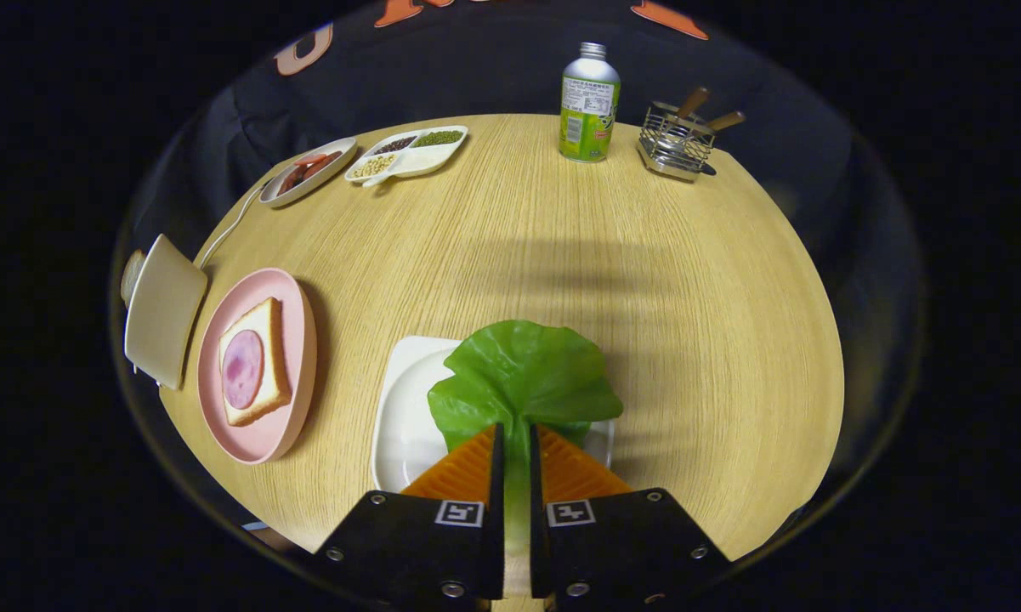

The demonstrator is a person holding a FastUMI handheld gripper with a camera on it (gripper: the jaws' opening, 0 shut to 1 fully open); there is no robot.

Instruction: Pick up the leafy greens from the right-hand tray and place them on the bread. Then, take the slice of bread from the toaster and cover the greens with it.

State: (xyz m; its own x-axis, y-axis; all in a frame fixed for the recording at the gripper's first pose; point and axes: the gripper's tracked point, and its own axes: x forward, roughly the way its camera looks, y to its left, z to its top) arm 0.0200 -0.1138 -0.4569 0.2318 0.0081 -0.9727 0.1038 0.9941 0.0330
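My gripper [517, 432] is shut on the stem end of a green lettuce leaf [523, 374], both orange fingers [467, 467] pressing on it. The leaf fans out ahead of the fingertips over a white square tray [404, 425] that lies beneath them. To the left, a pink plate [293, 323] holds a slice of bread [270, 327] topped with a round of ham [243, 368]. Further left stands a beige toaster [163, 310] with a slice of bread [131, 276] sticking out of its far side.
At the table's far side sit a green-labelled bottle [589, 106], a wire cutlery holder [676, 140] with wooden handles, a divided dish of beans [408, 153] and a dish of sausages [308, 170]. A white cord [229, 225] runs from the toaster. The round wooden table [663, 289] spreads beyond.
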